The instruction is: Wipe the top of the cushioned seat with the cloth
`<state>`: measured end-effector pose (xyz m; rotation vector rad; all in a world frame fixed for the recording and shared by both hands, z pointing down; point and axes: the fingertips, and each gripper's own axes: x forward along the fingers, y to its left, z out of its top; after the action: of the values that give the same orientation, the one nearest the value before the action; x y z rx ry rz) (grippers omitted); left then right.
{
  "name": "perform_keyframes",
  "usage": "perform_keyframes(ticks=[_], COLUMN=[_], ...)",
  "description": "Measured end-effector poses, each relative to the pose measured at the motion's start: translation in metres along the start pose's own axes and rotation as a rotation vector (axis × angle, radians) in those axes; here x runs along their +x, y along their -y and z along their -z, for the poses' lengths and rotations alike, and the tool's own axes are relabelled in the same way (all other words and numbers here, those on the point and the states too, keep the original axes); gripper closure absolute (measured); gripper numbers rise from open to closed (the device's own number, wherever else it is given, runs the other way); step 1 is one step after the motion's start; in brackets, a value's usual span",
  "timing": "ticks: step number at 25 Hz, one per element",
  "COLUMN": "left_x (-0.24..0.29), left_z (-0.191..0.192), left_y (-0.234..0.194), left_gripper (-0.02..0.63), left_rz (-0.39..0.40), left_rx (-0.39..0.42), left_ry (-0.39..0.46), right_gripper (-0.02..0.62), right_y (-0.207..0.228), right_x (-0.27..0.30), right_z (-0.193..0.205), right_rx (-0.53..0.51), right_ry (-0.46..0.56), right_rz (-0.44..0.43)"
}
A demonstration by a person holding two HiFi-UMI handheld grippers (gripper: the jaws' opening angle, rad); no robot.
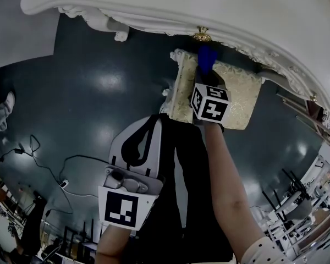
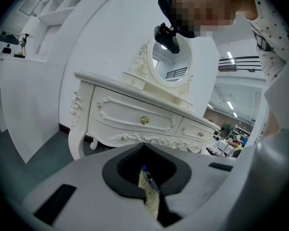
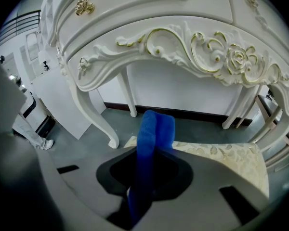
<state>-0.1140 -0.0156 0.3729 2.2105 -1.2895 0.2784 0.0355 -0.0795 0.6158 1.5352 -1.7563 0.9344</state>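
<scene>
The stool's cream and gold patterned cushioned seat (image 1: 239, 95) stands under the front of the white dressing table. My right gripper (image 1: 206, 75) is over the seat's far edge, shut on a folded blue cloth (image 1: 207, 56). In the right gripper view the cloth (image 3: 155, 129) sticks out between the jaws of the right gripper (image 3: 149, 177), with the seat (image 3: 231, 158) just below and to the right. My left gripper (image 1: 154, 122) hangs nearer me, left of the stool, shut with nothing in it. In the left gripper view a strip of the seat (image 2: 151, 196) shows in the slit of the left gripper (image 2: 147, 177).
The white dressing table (image 1: 170, 4) with gold knobs (image 1: 202, 34) overhangs the stool; its curved legs (image 3: 98, 114) stand close behind the seat. An oval mirror (image 2: 169, 64) sits on top. Cables (image 1: 49, 169) lie on the dark floor at left. Chairs and clutter line the right edge.
</scene>
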Motion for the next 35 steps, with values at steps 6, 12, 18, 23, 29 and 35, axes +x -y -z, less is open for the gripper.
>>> perform_keyframes(ticks=[6,12,18,23,29,35], left_x=[-0.002,-0.004,-0.007,-0.009,-0.01,-0.01], left_z=[0.0,-0.001,0.0,0.0,0.001,-0.002], left_y=[0.0,0.0,-0.001,-0.004,-0.007,-0.004], left_gripper=[0.597,0.597,0.597,0.597,0.597,0.597], left_rz=[0.001,0.002,-0.005,-0.017,-0.031,-0.036], left_rx=[-0.002,-0.002,-0.005,-0.006,-0.006,0.007], left_ry=[0.006,0.008,0.007,0.008,0.008,0.005], right_gripper=[0.532,0.532,0.532,0.532,0.532,0.532], right_y=[-0.003,-0.022,-0.035,-0.045,-0.054,-0.056], right_x=[0.001,0.004,0.007,0.01,0.014,0.013], right_z=[0.0,-0.004,-0.004,-0.004,-0.003,-0.004], right_rx=[0.006,-0.023,-0.048,-0.084,-0.112,-0.099], right_ry=[0.003,0.006,0.006,-0.002,-0.008,-0.003], right_rz=[-0.011,-0.044,-0.067,-0.081,-0.097,-0.112])
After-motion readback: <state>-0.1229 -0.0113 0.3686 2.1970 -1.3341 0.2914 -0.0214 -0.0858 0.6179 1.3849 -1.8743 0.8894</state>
